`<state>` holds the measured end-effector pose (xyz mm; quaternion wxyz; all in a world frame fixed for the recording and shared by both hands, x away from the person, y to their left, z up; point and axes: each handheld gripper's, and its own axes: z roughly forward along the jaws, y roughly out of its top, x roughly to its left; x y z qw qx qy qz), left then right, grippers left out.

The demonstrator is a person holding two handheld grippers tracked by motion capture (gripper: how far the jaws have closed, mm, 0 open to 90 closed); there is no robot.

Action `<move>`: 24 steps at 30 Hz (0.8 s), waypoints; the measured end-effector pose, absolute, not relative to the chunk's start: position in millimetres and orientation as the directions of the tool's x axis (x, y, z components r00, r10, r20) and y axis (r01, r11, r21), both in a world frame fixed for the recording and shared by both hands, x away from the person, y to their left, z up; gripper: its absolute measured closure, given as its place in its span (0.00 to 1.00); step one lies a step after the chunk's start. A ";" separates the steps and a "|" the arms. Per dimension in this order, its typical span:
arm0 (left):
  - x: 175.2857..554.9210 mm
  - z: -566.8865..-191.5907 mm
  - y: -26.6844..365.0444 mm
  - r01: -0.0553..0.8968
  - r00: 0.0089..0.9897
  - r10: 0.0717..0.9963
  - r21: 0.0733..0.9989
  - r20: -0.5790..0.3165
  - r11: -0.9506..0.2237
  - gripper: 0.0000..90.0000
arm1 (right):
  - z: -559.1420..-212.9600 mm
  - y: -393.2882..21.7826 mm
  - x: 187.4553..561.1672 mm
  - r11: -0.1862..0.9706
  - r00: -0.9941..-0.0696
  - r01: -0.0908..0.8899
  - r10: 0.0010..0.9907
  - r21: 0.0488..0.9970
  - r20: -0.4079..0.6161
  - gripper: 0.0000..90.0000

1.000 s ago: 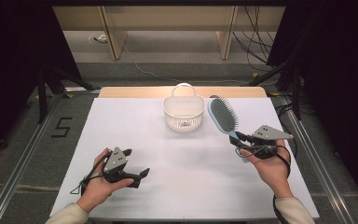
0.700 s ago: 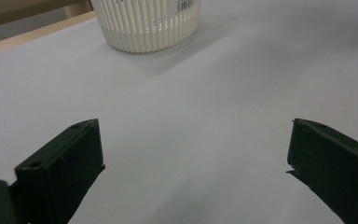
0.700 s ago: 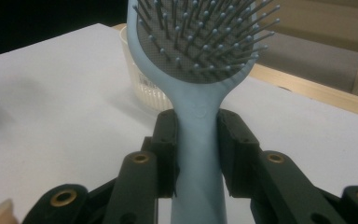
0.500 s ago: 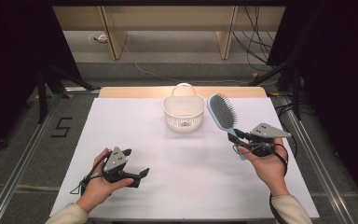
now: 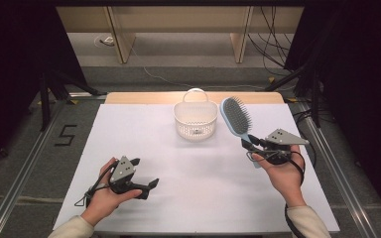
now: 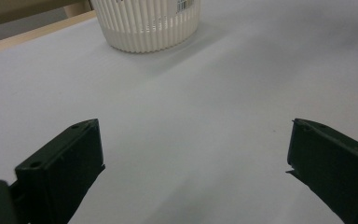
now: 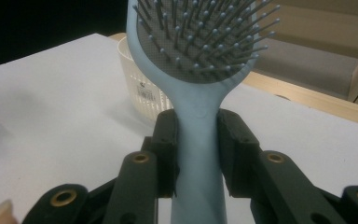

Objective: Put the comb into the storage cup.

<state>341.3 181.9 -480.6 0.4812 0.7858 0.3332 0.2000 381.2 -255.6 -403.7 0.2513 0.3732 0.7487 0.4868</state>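
Since a second earlier, little had shifted: the hairbrush had only edged slightly toward the basket. Broad and white, the counter [image 5: 198, 198] carried everything. Near its far edge stood the white basket [image 5: 195, 118], likely the brush's destination. Just right of it, the light-blue hairbrush [image 5: 236, 115] was raised off the surface, bristles up, its handle pinched between the jaws of the right tool [image 5: 248, 145], probably so the head could go in first. At the near left corner, the left tool [image 5: 146, 187] rested spread and empty.
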 end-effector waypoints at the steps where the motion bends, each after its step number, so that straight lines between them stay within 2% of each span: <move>1: 341.3 -480.5 181.9 0.331 0.698 0.716 0.890 -0.006 -0.315 0.03 | -403.4 -255.4 381.1 0.245 -0.592 0.315 0.806 0.917 -0.012 0.78; 24: 341.3 -480.5 182.2 0.331 0.697 0.717 0.890 -0.005 -0.315 0.03 | -402.4 -248.8 387.3 0.231 -0.597 0.311 0.802 0.922 0.000 0.78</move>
